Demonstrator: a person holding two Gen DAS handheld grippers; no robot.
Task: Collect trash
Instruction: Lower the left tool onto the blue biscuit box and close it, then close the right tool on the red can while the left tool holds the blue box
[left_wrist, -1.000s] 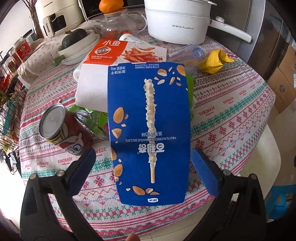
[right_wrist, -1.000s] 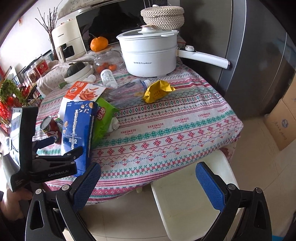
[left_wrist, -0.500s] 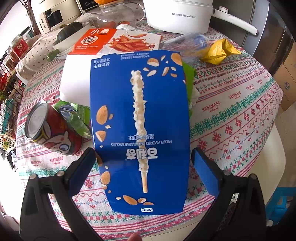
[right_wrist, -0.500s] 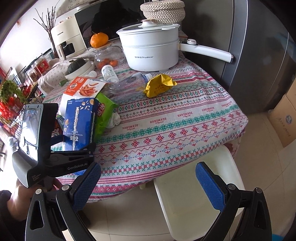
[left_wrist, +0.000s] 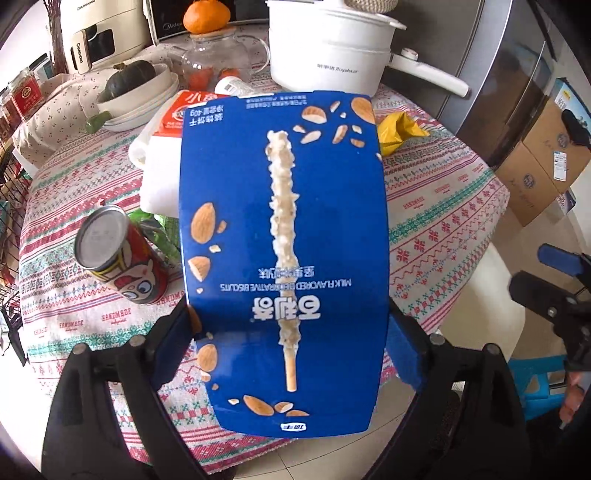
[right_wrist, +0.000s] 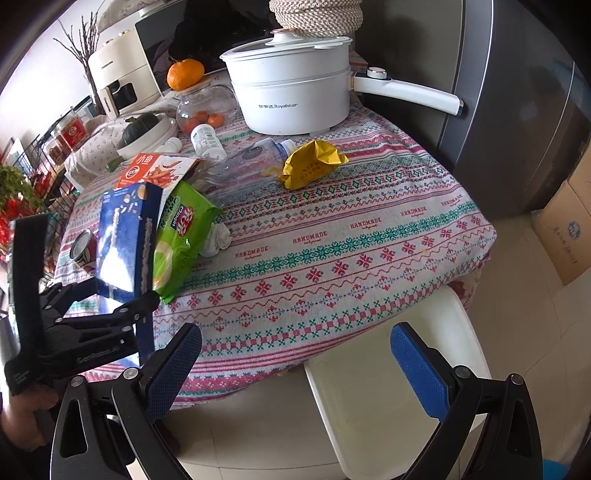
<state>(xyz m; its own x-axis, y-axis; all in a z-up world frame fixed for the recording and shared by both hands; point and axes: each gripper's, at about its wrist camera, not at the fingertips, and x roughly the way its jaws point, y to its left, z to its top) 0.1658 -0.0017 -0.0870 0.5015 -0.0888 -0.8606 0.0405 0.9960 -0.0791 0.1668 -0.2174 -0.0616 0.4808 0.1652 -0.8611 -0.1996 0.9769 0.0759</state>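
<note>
Left gripper (left_wrist: 291, 350) clamped on blue box (left_wrist: 284, 236), lifted above near-left bench (right_wrist: 369, 258) edge. Right gripper (right_wrist: 295, 365) apart, empty. Still left: can (left_wrist: 118, 269), green packet (right_wrist: 181, 236), yellow wrapper (right_wrist: 310, 164), bottle (right_wrist: 243, 164).

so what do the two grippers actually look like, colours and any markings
Both match. The left gripper has black plastic scissor-style arms with silver pivot bolts and blue cross-hatched pads on its fingertips. From the right wrist view its black body carries white GenRobot.AI lettering and a tall black block behind. The right gripper shows the same black arms, bolts and blue pads.
</note>
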